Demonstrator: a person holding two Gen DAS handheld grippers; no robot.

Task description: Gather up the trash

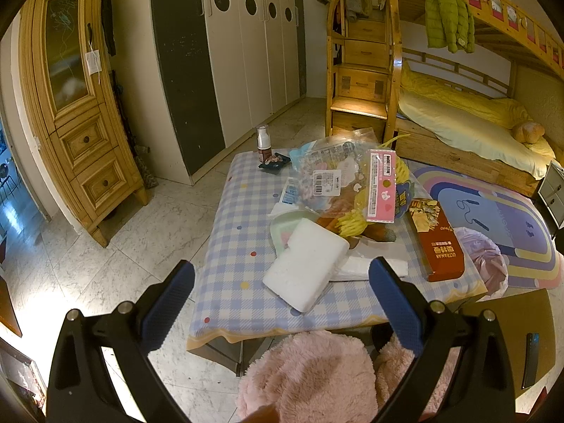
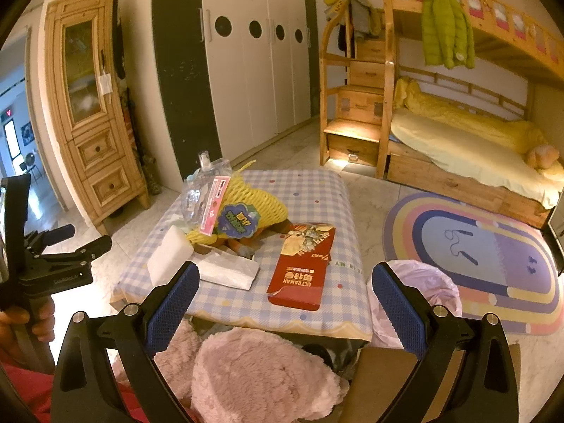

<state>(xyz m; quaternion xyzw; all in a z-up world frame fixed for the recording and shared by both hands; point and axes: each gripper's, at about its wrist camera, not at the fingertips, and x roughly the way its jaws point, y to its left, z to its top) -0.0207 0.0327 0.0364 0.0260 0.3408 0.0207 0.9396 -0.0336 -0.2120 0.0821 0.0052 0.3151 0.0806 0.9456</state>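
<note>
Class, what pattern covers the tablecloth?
Blue-and-white check tablecloth with coloured dots; clearest in left wrist view.

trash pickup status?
Done: nothing visibly. In hand: nothing; left claw and right claw are open and empty. Left: white foam block, red Ultraman box, yellow net still on the table; lilac bag waits beside it.

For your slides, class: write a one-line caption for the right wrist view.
Open right gripper hovers above checked table strewn with red carton, foam block, yellow netting.
</note>
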